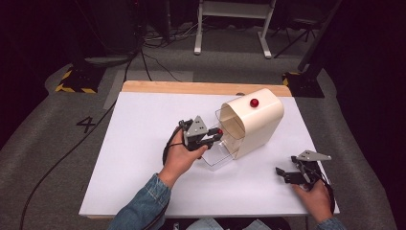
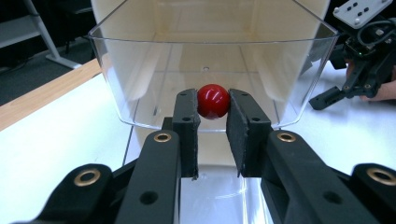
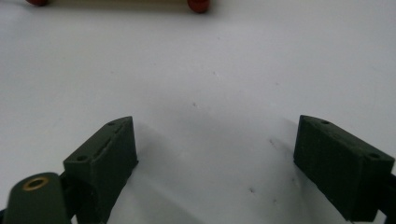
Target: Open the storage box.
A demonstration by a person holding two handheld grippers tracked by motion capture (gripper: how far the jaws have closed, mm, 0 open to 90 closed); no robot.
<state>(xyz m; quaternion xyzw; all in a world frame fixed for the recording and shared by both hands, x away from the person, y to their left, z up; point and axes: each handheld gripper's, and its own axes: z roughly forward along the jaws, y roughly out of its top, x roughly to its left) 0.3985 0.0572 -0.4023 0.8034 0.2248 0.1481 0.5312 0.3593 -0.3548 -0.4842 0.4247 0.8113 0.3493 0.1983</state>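
Observation:
A cream box with a red ball on its top lies on the white table. A clear curved cover hangs open at the box's front. This clear cover carries a red knob, and my left gripper is shut on that knob, one pad on each side. From above, the left gripper sits at the box's mouth. My right gripper rests low at the table's right front. Its jaws stand wide open over bare table with nothing between them.
A wooden strip runs along the table's far edge. Beyond it are grey floor, cables and stand legs. Two red feet of the box show at the top of the right gripper view. The right gripper shows beside the box.

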